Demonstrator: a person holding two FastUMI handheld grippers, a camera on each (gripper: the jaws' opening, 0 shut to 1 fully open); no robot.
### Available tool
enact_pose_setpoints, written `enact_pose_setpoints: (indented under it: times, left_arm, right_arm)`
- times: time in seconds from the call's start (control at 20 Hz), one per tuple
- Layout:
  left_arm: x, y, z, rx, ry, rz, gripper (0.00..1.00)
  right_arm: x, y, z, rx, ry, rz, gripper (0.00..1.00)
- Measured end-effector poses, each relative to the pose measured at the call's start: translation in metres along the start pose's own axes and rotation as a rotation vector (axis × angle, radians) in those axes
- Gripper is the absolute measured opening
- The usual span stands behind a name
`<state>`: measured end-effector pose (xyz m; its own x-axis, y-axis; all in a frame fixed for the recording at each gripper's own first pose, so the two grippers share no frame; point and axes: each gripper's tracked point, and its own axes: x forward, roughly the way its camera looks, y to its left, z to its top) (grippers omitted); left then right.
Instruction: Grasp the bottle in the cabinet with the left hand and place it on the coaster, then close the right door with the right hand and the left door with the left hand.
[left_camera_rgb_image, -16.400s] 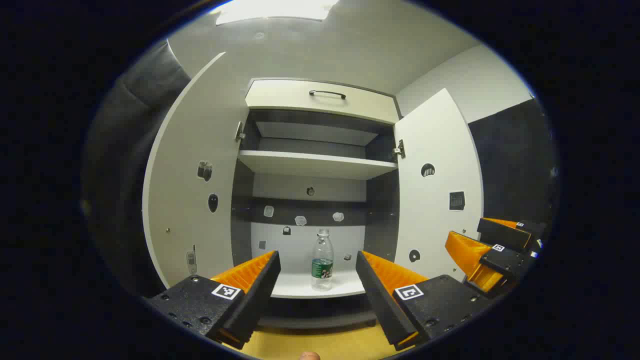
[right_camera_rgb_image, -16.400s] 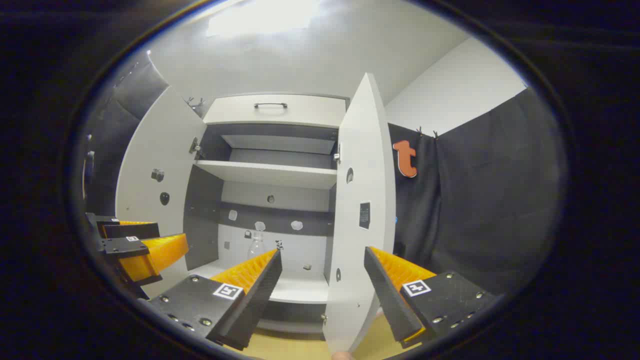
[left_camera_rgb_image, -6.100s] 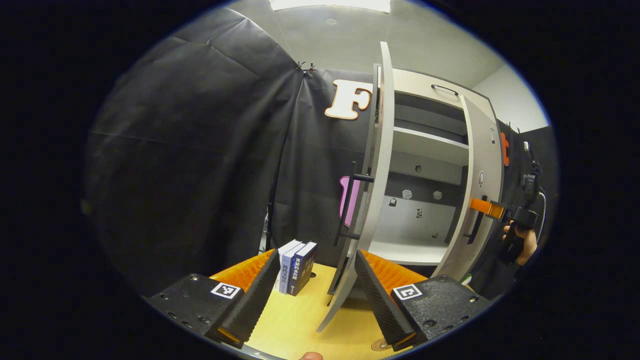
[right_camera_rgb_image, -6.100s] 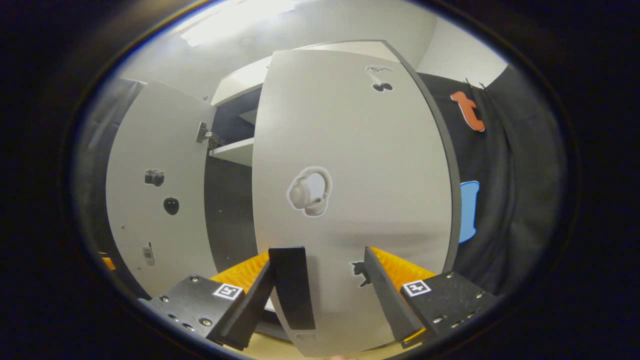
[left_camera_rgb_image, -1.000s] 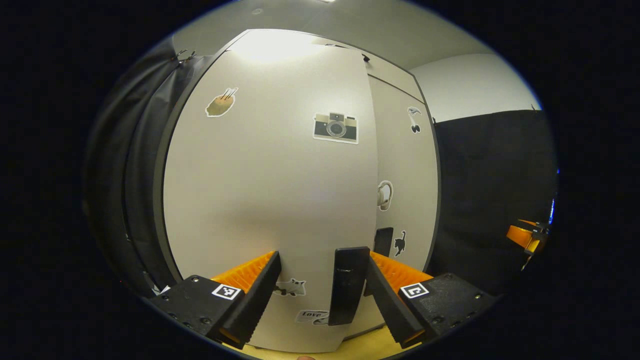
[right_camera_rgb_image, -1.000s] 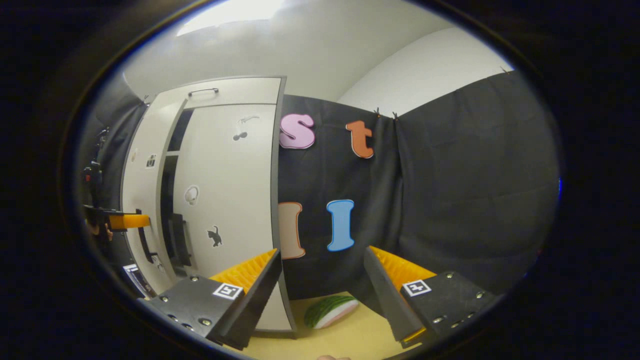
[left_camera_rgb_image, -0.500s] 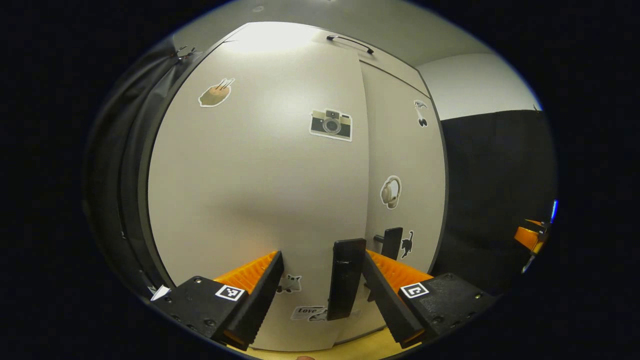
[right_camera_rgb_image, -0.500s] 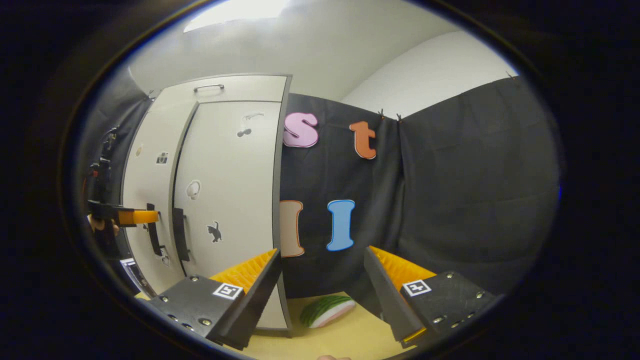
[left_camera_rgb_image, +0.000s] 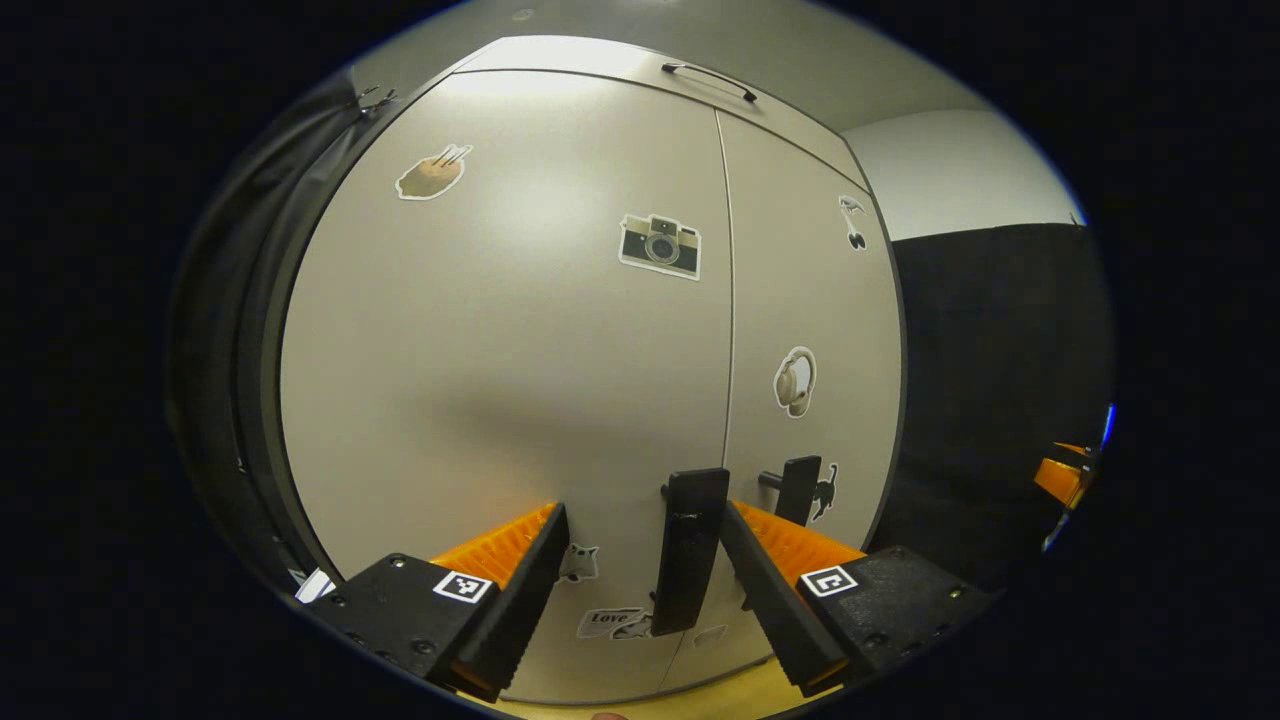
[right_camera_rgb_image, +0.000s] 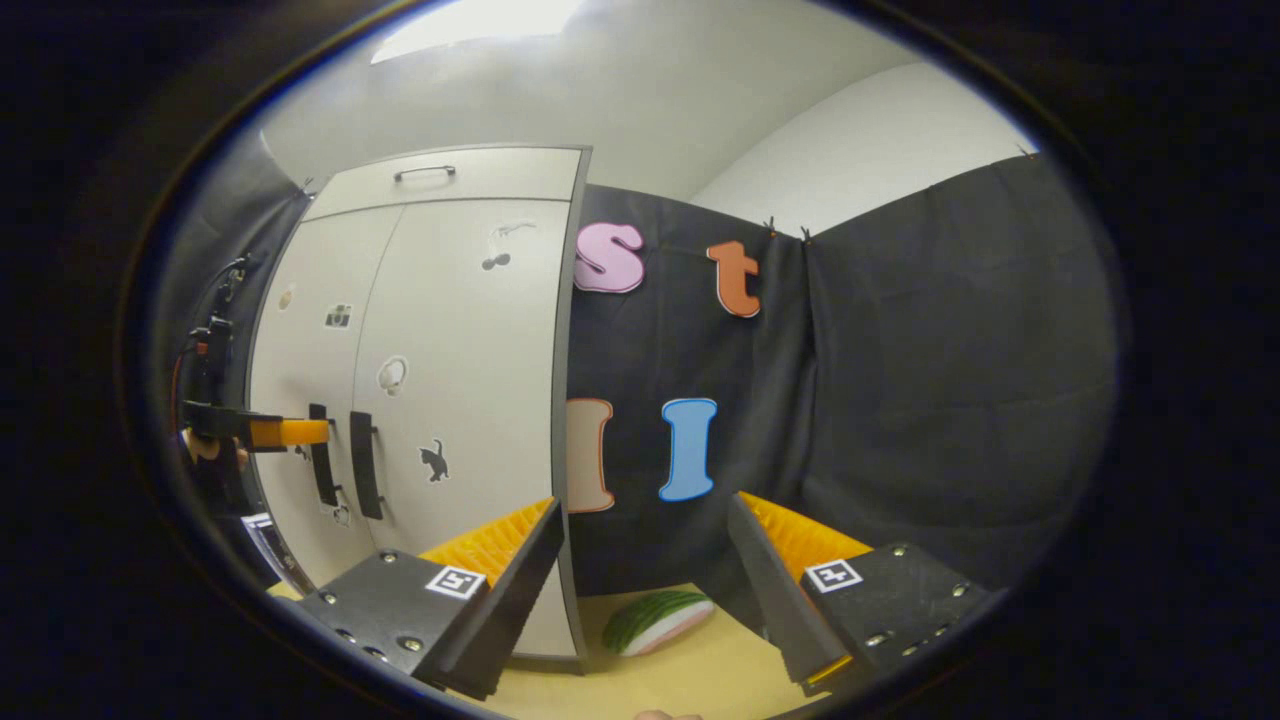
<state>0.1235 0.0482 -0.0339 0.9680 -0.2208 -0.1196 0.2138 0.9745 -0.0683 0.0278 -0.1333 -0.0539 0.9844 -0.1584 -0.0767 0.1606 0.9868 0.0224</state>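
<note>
Left gripper (left_camera_rgb_image: 640, 530) gapes at left door's (left_camera_rgb_image: 500, 380) upright handle (left_camera_rgb_image: 688, 550)

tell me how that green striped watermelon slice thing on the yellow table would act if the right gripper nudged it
The green striped watermelon slice lies on its side on the yellow table, rounded rind up, so it would probably rock or slide rather than roll away. Its smooth, even look suggests a toy, likely light and rigid, though that is a guess. The right gripper is open and apart from it.

The left gripper view faces the cabinet's left door (left_camera_rgb_image: 500, 380) from close up. The right gripper view looks from farther right, obliquely along the cabinet front (right_camera_rgb_image: 460, 400). Both share the two doors.
</note>
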Motion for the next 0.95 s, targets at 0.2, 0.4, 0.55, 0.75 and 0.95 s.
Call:
enact_pose_setpoints:
  times: [0.2,0.4,0.55,0.75,0.95]
  left_arm:
    - [-0.005,0.0,-0.001,-0.02,0.03,0.032,0.99]
    - [-0.045,-0.002,0.026,-0.018,0.001,0.095,0.95]
    - [-0.087,-0.018,0.062,0.011,-0.063,0.122,0.95]
    - [-0.126,-0.058,0.09,0.053,-0.113,0.116,0.91]
    - [-0.14,-0.105,0.095,0.023,-0.139,0.067,0.95]
  right_arm:
    - [0.0,0.014,0.006,0.016,0.013,0.033,1.0]
    - [-0.004,0.03,0.043,0.037,-0.032,0.067,0.97]
    - [-0.008,0.043,0.072,0.058,-0.068,0.103,1.0]
    - [-0.012,0.058,0.088,0.08,-0.081,0.156,0.97]
    - [-0.013,0.069,0.082,0.076,-0.068,0.2,1.0]
